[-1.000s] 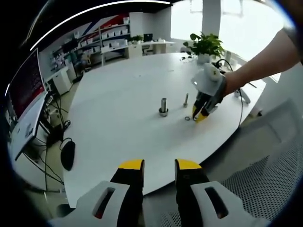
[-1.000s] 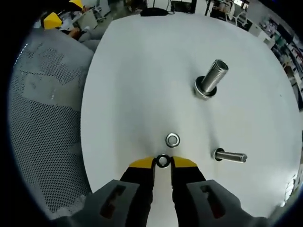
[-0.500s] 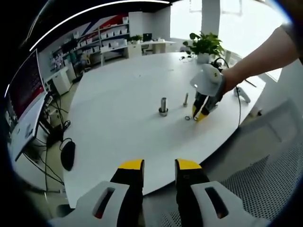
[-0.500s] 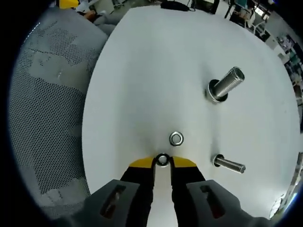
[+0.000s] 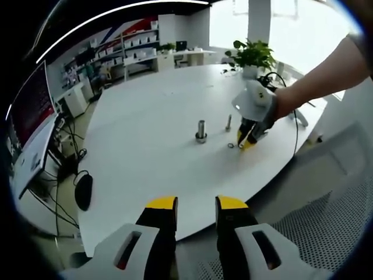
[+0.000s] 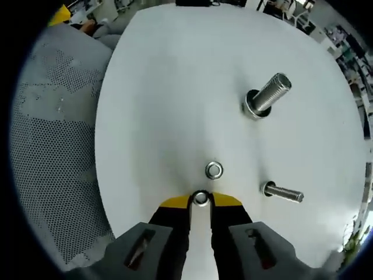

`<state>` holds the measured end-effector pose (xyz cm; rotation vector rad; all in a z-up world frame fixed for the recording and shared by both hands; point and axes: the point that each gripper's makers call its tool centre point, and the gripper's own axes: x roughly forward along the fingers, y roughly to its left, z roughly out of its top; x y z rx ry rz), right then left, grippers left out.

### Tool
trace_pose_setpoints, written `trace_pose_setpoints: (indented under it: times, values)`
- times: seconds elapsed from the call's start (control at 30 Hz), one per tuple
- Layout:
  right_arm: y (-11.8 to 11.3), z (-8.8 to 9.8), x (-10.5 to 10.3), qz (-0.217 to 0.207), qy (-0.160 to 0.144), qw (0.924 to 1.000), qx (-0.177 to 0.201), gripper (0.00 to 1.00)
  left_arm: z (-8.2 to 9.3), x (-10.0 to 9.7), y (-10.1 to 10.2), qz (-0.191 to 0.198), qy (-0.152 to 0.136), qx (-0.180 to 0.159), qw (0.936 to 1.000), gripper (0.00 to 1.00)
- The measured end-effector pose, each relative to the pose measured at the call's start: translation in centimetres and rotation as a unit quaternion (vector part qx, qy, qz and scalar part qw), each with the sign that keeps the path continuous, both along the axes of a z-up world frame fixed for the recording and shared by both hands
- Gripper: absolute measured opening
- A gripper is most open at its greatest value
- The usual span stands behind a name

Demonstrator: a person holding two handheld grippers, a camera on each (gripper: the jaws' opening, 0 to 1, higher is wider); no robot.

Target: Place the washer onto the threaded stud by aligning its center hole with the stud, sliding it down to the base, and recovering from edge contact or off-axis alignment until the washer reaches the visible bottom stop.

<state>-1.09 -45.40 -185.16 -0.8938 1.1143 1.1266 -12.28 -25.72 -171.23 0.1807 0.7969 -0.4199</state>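
My right gripper (image 6: 200, 202) is shut on a small steel washer (image 6: 200, 198), which sits pinched between the yellow fingertips just above the white table (image 6: 157, 87). A second washer (image 6: 214, 170) lies flat a little ahead of it. Further off to the right stands the thick threaded stud (image 6: 268, 95), with a ring at its base. A thinner stud (image 6: 283, 193) stands near right. In the left gripper view, the right gripper (image 5: 245, 142) points down by the washer (image 5: 231, 146), right of the thick stud (image 5: 201, 130). My left gripper (image 5: 195, 205) is open off the table's near edge, holding nothing.
A grey mesh chair (image 6: 52, 163) lies along the table edge on the left of the right gripper view. A potted plant (image 5: 253, 55) and cables sit at the table's far end. A monitor (image 5: 29, 108) and a black object (image 5: 83, 191) are at the left.
The right gripper view has rolled and shifted a little, so the studs sit differently in it. The washer stays between the right fingertips. The left gripper has not moved.
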Motion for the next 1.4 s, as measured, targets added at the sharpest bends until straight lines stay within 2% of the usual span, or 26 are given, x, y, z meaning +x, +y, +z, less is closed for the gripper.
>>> trace_pose_setpoints:
  times: [0.07,0.13,0.27,0.67,0.9,1.17,1.4]
  values:
    - [0.0,0.0,0.3,-0.044,0.014,0.9984,0.031,0.13,0.0,0.0,0.0,0.0,0.0,0.0,1.0,0.24]
    - [0.0,0.1,0.5,-0.049,0.006,0.9972,0.056,0.13,0.0,0.0,0.1,0.001,0.001,0.002,1.0,0.24]
    - [-0.1,0.0,0.2,-0.027,-0.02,0.9976,0.06,0.13,-0.1,0.0,0.1,0.004,0.002,0.002,1.0,0.24]
    - [0.0,0.1,0.9,-0.031,-0.026,0.9974,0.061,0.13,-0.2,-0.1,0.2,0.004,0.006,0.005,1.0,0.24]
    - [-0.8,1.2,2.0,-0.06,-0.029,0.9947,0.078,0.13,0.0,0.0,0.2,0.004,0.0,0.002,1.0,0.22]
    - [-2.7,3.2,4.8,-0.099,-0.051,0.9894,0.093,0.13,-0.1,0.0,0.0,0.001,0.004,0.0,1.0,0.22]
    - [-2.9,5.1,6.5,-0.124,-0.076,0.9825,0.117,0.13,0.0,0.0,0.0,0.001,0.002,0.0,1.0,0.22]
